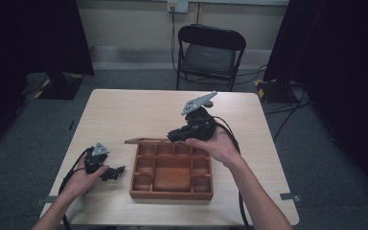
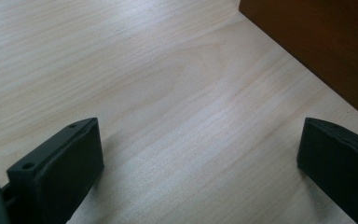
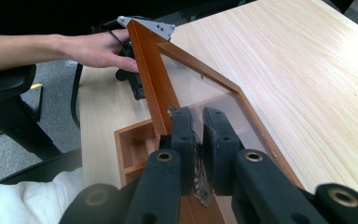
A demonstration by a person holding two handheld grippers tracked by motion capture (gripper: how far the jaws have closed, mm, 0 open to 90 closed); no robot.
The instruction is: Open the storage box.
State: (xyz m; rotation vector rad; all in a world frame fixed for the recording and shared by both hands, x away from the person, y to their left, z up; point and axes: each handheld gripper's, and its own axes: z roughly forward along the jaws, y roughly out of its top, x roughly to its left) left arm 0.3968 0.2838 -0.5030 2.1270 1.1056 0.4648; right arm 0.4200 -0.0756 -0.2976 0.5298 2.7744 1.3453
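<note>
Two grippers are in play over one compartmented wooden box (image 1: pixel 171 175), which sits on the worktop (image 1: pixel 124 115) toward your side, a little right of centre. Your right gripper (image 3: pixel 196 122) has its jaws closed tight on the glazed lid (image 3: pixel 205 88); the right gripper view shows them pinching the clear pane beside the wooden frame, with the lid raised at an angle from the box's far edge. Your left gripper (image 1: pixel 117 171) rests on the worktop just left of the box, jaws spread wide and holding nothing; the left gripper view shows bare wood grain between them and the box wall (image 2: pixel 317 42) close ahead.

Judgement: the step in hand is swinging the lid about its hinge. Your grip sits on the pane, so avoid twisting the wrist, which would load the glazing. Follow the hinge's arc rather than pulling straight, and keep the motion slow. The box is unrestrained and may slide or tip; you would do well to brace its near wall with the idle left gripper before continuing.
</note>
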